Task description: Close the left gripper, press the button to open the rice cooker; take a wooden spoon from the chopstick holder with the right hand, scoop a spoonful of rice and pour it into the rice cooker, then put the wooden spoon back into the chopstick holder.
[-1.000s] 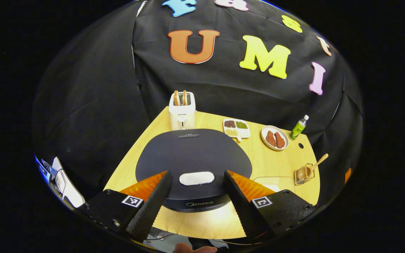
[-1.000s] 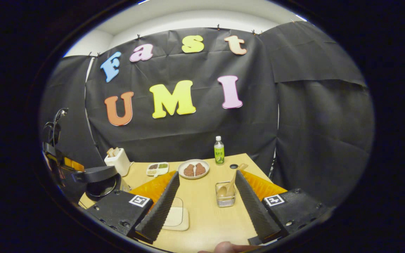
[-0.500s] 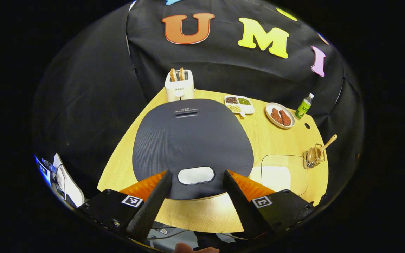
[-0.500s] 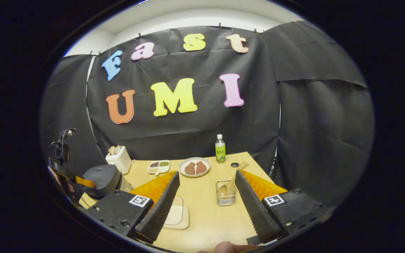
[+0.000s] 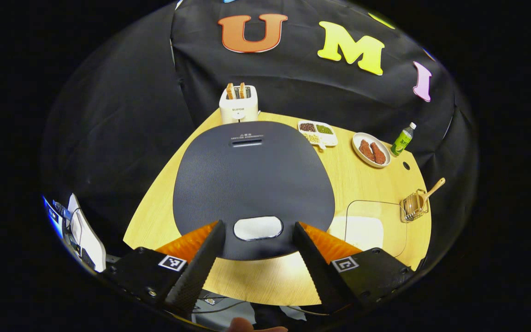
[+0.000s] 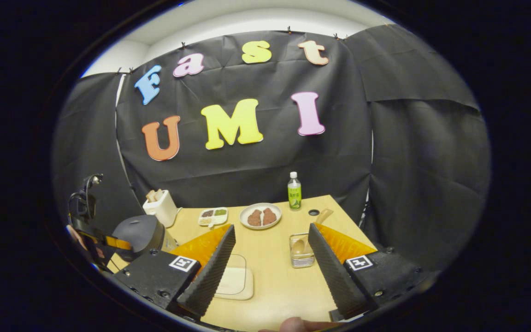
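In the left gripper view, the left gripper (image 5: 256,258) is hanging spread wide over the rice cooker (image 5: 252,184), its two ribbed fingers flanking the pale oval button (image 5: 258,228) at the lid's near edge without touching it. Compared with a second ago, the camera is sitting higher and looking more steeply down, so the dark, finely textured lid is now showing its whole rounded outline, and the front band that was visible then is hidden under the lid. The cooker is standing near the bench's (image 5: 367,180) front-left part; behind it a cream toaster (image 5: 238,106) with two slices is standing at the back edge, with a divided white dish (image 5: 318,132) of grains and a round plate (image 5: 370,151) of brown pieces along that edge, and a green bottle (image 5: 403,139) at the back-right corner. At the right edge a wire chopstick holder (image 5: 414,208) is carrying the wooden spoon (image 5: 431,190), handle leaning outward; just beside it a clear rounded-square container (image 5: 372,226) is holding white rice. In the right gripper view, the right gripper (image 6: 270,269) is likewise spread and holding nothing, hovering above the bench's front; since a second ago the holder (image 6: 302,251) has slid closer to its right finger, and the spoon's bowl (image 6: 298,247) is resting inside the holder. The cooker (image 6: 140,233) is showing at the far left, lid down, with the other gripper above it.
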{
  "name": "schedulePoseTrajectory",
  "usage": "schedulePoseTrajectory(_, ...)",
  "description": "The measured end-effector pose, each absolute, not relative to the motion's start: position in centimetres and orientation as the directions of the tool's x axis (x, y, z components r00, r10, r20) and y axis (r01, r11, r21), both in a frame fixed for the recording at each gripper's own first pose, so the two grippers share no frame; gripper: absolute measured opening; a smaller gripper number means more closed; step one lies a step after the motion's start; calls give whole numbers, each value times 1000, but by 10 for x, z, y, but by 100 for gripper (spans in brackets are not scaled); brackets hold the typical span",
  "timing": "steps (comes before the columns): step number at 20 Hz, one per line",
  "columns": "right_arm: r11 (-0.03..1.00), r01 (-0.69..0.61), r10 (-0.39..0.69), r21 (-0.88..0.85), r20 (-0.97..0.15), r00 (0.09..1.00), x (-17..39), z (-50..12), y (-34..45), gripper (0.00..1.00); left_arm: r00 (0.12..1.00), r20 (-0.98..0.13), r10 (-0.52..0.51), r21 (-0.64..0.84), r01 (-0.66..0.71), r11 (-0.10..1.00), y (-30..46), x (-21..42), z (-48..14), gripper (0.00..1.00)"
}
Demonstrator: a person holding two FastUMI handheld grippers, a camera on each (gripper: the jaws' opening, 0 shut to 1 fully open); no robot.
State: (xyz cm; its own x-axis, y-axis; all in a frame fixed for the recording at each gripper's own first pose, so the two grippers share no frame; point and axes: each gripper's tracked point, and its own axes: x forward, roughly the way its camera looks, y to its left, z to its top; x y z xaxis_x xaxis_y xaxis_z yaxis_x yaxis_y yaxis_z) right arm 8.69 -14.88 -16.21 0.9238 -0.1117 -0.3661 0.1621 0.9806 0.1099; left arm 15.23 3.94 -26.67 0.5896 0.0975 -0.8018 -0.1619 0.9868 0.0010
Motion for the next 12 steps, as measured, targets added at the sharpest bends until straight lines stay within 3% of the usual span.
schedulePoseTrajectory(4,983,128,-72,132,-368,927,101,-167,-144,100,609,-783,126,3,-199,980,39,156,-264,98)
schedulePoseTrajectory(5,983,126,-69,135,-366,928,107,-167,-146,94,613,-778,136,6,-210,978,39,157,-265,98)
schedulePoseTrajectory(7,984,122,-68,133,-352,934,120,-165,-152,94,624,-767,153,10,-227,974,39,158,-264,98)
schedulePoseTrajectory(8,985,117,-65,130,-349,935,125,-167,-155,100,631,-759,158,8,-234,972,37,160,-261,97)
schedulePoseTrajectory(11,985,103,-48,135,-361,931,141,-170,-165,100,652,-741,158,-14,-250,968,28,165,-252,95)
schedulePoseTrajectory(12,986,100,-45,137,-359,932,146,-169,-168,94,671,-723,163,-16,-253,967,24,168,-244,95)
